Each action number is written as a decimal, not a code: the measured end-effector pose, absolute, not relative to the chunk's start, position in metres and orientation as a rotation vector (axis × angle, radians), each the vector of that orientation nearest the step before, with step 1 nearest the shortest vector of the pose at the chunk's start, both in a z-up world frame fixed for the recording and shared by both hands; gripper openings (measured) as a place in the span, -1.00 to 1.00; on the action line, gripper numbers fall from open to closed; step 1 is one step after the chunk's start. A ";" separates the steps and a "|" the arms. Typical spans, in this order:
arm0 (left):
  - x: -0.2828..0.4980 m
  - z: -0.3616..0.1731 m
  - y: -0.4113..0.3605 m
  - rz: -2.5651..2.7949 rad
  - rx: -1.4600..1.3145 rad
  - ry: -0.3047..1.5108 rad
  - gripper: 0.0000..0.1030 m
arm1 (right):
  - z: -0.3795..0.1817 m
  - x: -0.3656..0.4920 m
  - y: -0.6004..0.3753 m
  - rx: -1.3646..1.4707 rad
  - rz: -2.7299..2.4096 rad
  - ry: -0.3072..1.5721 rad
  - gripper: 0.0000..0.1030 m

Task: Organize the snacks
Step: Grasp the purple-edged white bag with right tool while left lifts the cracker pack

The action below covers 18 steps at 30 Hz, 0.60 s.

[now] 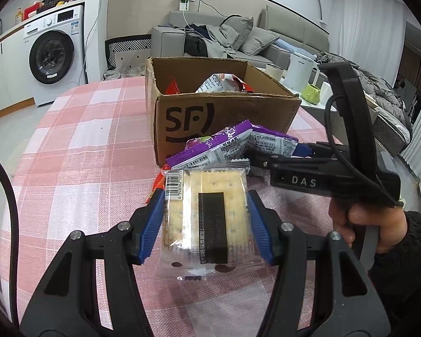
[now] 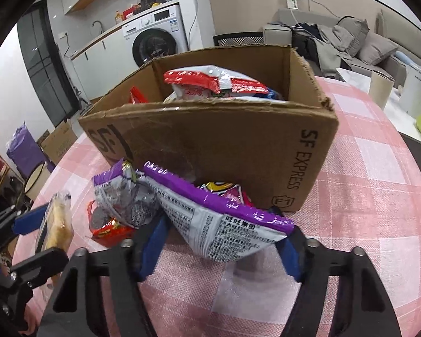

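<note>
A: What is your left gripper point(image 1: 206, 219) holding?

B: It squeezes the clear cracker pack point(image 1: 207, 216) from both sides, up off the pink checked surface point(image 1: 78, 140).

A: And your right gripper point(image 2: 224, 241)?

B: Its blue pads sit around the purple snack bag point(image 2: 219, 219). You cannot tell if they press it. The bag is just in front of the cardboard box point(image 2: 210, 146), which has snacks inside.
</note>
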<state>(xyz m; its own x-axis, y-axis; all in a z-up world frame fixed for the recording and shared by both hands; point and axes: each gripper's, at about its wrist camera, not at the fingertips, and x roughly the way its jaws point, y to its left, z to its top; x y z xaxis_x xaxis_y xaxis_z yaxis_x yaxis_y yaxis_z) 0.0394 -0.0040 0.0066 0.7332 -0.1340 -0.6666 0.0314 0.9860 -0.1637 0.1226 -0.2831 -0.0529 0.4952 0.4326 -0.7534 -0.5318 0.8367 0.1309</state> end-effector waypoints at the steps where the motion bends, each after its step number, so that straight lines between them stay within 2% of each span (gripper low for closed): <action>1: 0.039 0.007 -0.004 -0.093 -0.146 0.743 0.07 | -0.053 0.123 -0.286 -0.114 0.589 0.874 0.22; 6: 0.040 0.006 -0.005 -0.089 -0.140 0.743 0.07 | -0.049 0.115 -0.300 -0.105 0.595 0.837 0.01; 18: 0.042 0.004 -0.007 -0.095 -0.141 0.745 0.07 | -0.046 0.094 -0.331 -0.080 0.616 0.833 0.01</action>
